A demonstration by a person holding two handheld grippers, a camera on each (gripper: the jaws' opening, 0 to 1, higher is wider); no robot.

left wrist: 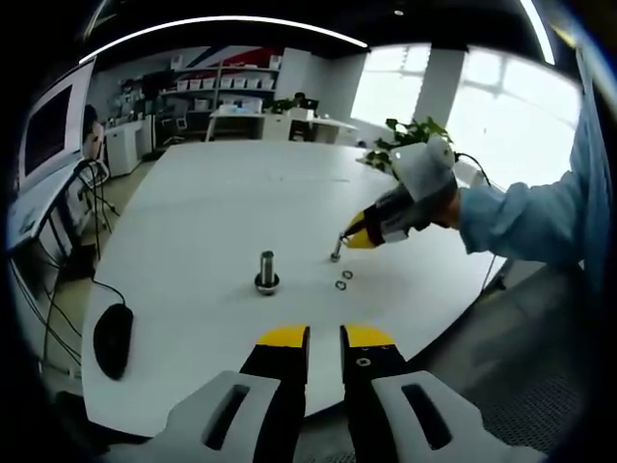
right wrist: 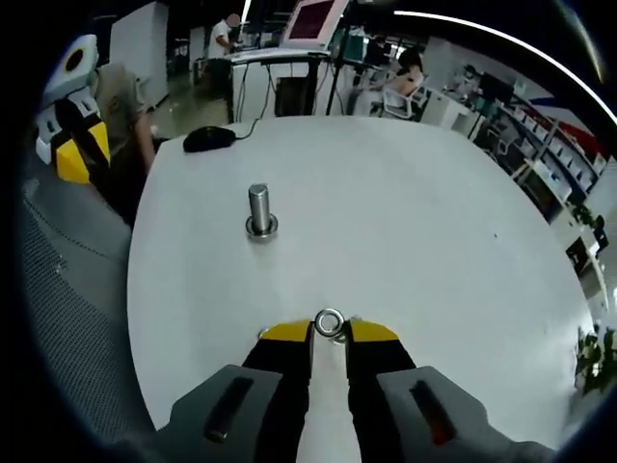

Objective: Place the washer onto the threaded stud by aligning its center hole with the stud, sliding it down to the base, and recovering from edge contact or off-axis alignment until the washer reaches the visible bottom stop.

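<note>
The right claw [right wrist: 329, 333] pinches a washer [right wrist: 329, 322] at its tips, well short of the stud [right wrist: 259, 210]; the left claw [left wrist: 324, 340] hangs slightly open, empty.

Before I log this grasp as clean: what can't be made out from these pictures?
- Stud threads: too small, both views.
- Washer grip: right gripper tips cover its lower edge, right gripper view.
- Spare washers: tiny, left gripper view.
- Left gripper gap: nothing visible between.

White table [left wrist: 212, 203] — threaded stud [left wrist: 266, 270], two loose washers [left wrist: 344, 280], mouse [left wrist: 113, 338].
</note>
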